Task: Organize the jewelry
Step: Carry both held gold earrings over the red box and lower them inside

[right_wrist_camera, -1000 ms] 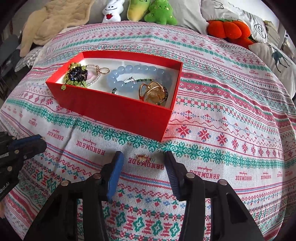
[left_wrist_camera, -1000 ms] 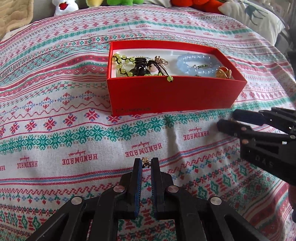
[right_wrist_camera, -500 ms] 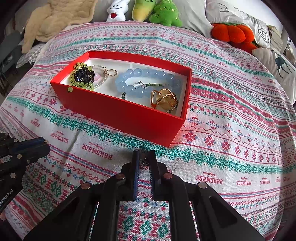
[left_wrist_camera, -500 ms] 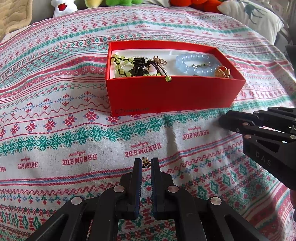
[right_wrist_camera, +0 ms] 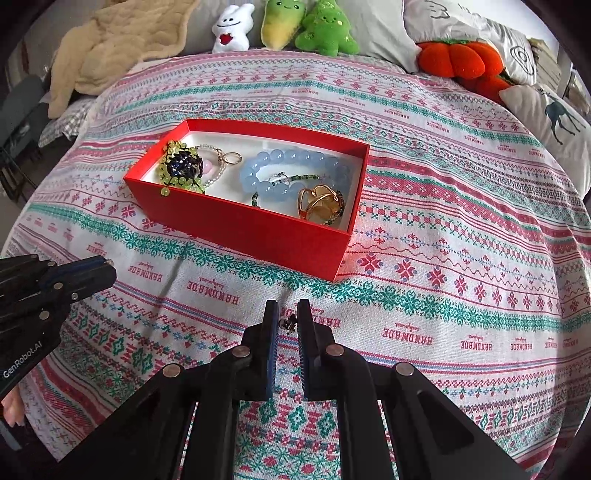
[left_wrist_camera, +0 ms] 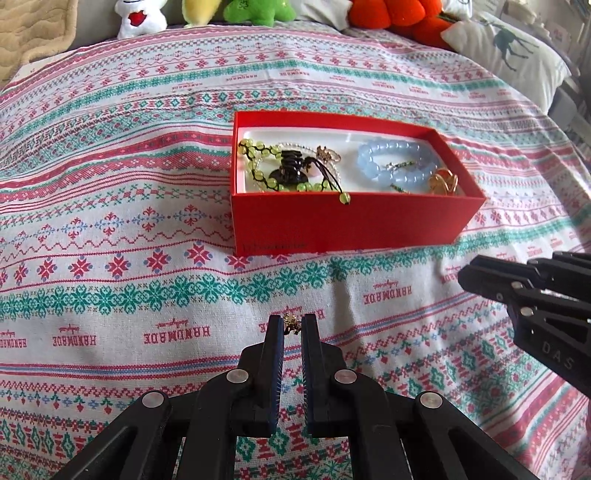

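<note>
Pinching, left: the left hand-held gripper [left_wrist_camera: 291, 325] has its black fingers nearly together on a small gold-coloured earring [left_wrist_camera: 290, 322] at the tips, above the patterned bedspread [left_wrist_camera: 110, 229].
Pinching, right: the right hand-held gripper [right_wrist_camera: 288, 314] has its fingers drawn close on a small dark metal earring [right_wrist_camera: 287, 323] caught between the tips.
Right gripper seen from the left: its black fingers [left_wrist_camera: 495, 275] come in at the right edge, in front of the box's right corner.
Left gripper seen from the right: its tip sits at the left edge, low over the bedspread, with a tiny glint at its end.
Box: an open red cardboard box with a white lining [left_wrist_camera: 343, 225] stands on the bedspread beyond both grippers, apart from each.
Box, left part: a yellow-green bead bracelet [left_wrist_camera: 258, 162] lies tangled with a black flower-shaped piece [left_wrist_camera: 290, 171]; one green bead hangs over the near wall.
Box, middle: a pale pearl strand with a gold ring clasp [right_wrist_camera: 225, 160] lies next to that tangle.
Box, right part: a pale blue bead bracelet [left_wrist_camera: 395, 166] lies beside a gold wire bangle [left_wrist_camera: 443, 182], with a thin dark-green bead strand [right_wrist_camera: 295, 181] across the blue one.
Bed head: a white plush rabbit [right_wrist_camera: 232, 27], green plush toys [right_wrist_camera: 325, 29], an orange plush pumpkin [right_wrist_camera: 458, 59] and a deer-print pillow [left_wrist_camera: 506, 48].
</note>
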`<act>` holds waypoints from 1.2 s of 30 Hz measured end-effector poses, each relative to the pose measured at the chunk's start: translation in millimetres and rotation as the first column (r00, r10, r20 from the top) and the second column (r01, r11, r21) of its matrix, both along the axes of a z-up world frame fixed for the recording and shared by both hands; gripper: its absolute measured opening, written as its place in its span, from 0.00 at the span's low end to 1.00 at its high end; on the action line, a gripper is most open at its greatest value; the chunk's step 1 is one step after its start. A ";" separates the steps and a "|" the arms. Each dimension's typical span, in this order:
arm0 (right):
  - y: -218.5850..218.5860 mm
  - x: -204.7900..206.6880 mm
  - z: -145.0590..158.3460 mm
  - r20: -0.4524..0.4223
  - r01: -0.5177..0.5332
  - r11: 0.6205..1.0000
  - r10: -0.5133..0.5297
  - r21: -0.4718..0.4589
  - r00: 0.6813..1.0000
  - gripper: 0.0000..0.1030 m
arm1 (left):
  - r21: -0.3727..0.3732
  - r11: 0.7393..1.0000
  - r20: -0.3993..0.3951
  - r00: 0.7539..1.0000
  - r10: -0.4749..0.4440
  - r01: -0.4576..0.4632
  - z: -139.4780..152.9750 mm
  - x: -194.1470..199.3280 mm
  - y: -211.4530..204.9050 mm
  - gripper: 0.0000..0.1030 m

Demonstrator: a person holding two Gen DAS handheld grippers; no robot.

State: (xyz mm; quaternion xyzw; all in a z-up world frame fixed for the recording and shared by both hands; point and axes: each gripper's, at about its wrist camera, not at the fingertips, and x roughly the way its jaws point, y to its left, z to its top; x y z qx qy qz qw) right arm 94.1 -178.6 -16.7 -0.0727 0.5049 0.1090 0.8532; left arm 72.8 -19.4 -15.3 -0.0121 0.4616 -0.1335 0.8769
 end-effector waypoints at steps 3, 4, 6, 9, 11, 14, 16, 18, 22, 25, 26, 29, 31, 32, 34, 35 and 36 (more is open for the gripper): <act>1.7 -4.4 5.3 -0.011 -0.006 1.000 0.006 0.014 1.000 0.10 | -0.009 1.000 0.000 1.000 0.008 -0.008 5.5 0.6 1.0 0.04; 2.6 -5.2 7.4 -0.014 -0.008 1.000 0.008 0.018 1.000 0.10 | -0.011 1.000 -0.001 1.000 0.010 -0.010 7.6 0.7 1.1 0.04; 3.2 -7.7 11.0 -0.020 -0.008 1.000 0.009 0.028 1.000 0.10 | -0.015 1.000 -0.003 1.000 0.014 -0.014 12.0 1.5 1.1 0.04; 4.2 -9.8 16.3 -0.033 -0.003 0.999 0.005 0.041 0.999 0.10 | -0.025 1.000 -0.001 1.000 0.018 -0.018 20.0 1.3 1.7 0.04; 4.4 -9.8 20.4 -0.033 0.000 0.999 0.001 0.050 0.999 0.10 | -0.032 0.999 0.001 1.000 0.020 -0.019 25.9 1.9 1.6 0.04; 3.7 -7.7 26.5 -0.035 0.009 0.998 -0.007 0.070 0.999 0.10 | -0.040 0.999 0.010 1.000 0.017 -0.017 34.8 3.3 1.2 0.04; 3.1 -6.4 30.6 -0.031 0.013 0.997 -0.010 0.079 0.999 0.10 | -0.043 0.999 0.021 1.000 0.012 -0.011 41.4 4.5 -0.7 0.04; 3.1 -5.2 35.4 -0.025 0.015 0.996 -0.013 0.085 1.000 0.10 | -0.043 0.999 0.033 0.999 0.006 -0.005 47.7 6.5 -2.5 0.04; 1.0 -1.2 45.6 -0.008 0.019 0.995 -0.018 0.097 1.000 0.10 | -0.055 0.998 0.046 0.999 -0.002 0.004 57.6 12.5 -5.3 0.04; -1.1 4.4 53.6 0.009 0.022 0.994 -0.024 0.105 1.000 0.10 | -0.070 0.998 0.056 0.998 -0.002 0.006 62.9 20.3 -7.5 0.04; -1.4 6.2 55.5 0.012 0.025 0.994 -0.026 0.110 1.000 0.10 | -0.073 0.997 0.058 0.998 -0.002 0.006 63.8 23.6 -8.2 0.04; -2.8 13.1 59.5 0.012 0.032 0.991 -0.034 0.128 0.999 0.10 | -0.087 0.996 0.057 0.998 0.009 -0.004 64.6 34.5 -9.9 0.04; -3.2 18.5 60.2 0.012 0.037 0.991 -0.039 0.130 0.999 0.10 | -0.095 0.995 0.053 0.998 0.015 -0.010 63.5 41.7 -9.6 0.04; -3.5 21.2 60.0 0.011 0.042 0.991 -0.043 0.130 0.999 0.10 | -0.098 0.995 0.051 0.999 0.017 -0.012 62.7 45.6 -10.0 0.04; -4.5 27.8 59.0 0.006 0.052 0.990 -0.053 0.132 0.999 0.10 | -0.100 0.995 0.045 0.999 0.022 -0.017 60.3 52.3 -10.7 0.04; -5.6 31.0 58.1 0.003 0.058 0.989 -0.059 0.135 0.998 0.10 | -0.102 0.995 0.041 0.999 0.024 -0.019 58.6 55.3 -10.6 0.04; -6.8 34.3 57.2 -0.001 0.065 0.988 -0.065 0.137 0.998 0.10 | -0.103 0.994 0.036 0.999 0.026 -0.022 56.7 58.0 -10.7 0.04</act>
